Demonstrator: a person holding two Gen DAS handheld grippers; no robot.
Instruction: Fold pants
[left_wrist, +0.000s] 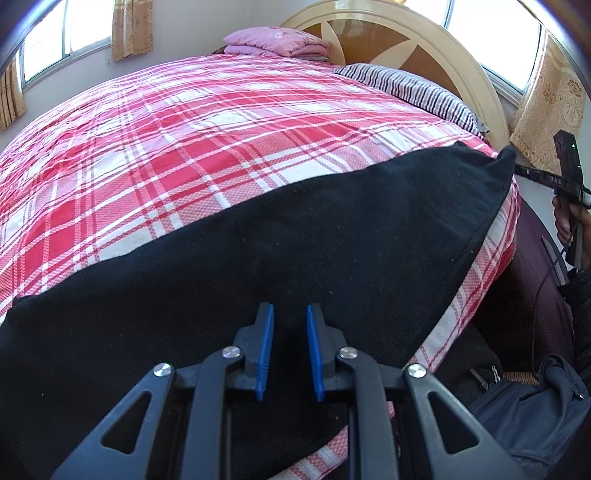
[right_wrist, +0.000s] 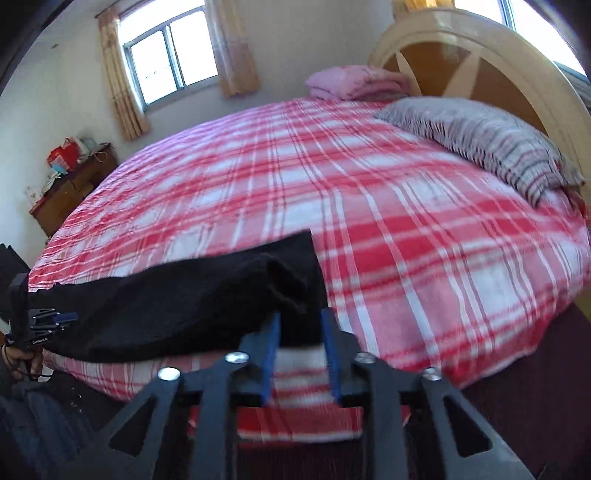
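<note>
Black pants (left_wrist: 295, 240) lie stretched along the near edge of a bed with a red and white plaid sheet (left_wrist: 184, 147). My left gripper (left_wrist: 290, 314) hovers over the middle of the pants, its blue pads apart, holding nothing. In the right wrist view my right gripper (right_wrist: 299, 317) has its jaws apart around the raised end of the pants (right_wrist: 207, 295); the cloth hangs between the pads, and the image is blurred. The right gripper also shows in the left wrist view (left_wrist: 517, 166) at the pants' far corner. The left gripper shows at the left edge of the right wrist view (right_wrist: 55, 317).
A striped pillow (left_wrist: 413, 88) and a folded pink blanket (left_wrist: 277, 42) lie by the curved headboard (left_wrist: 424, 40). A wooden dresser (right_wrist: 70, 188) with clutter stands beyond the bed. Dark clothing (left_wrist: 535, 406) lies beside the bed on a maroon floor (right_wrist: 535, 387).
</note>
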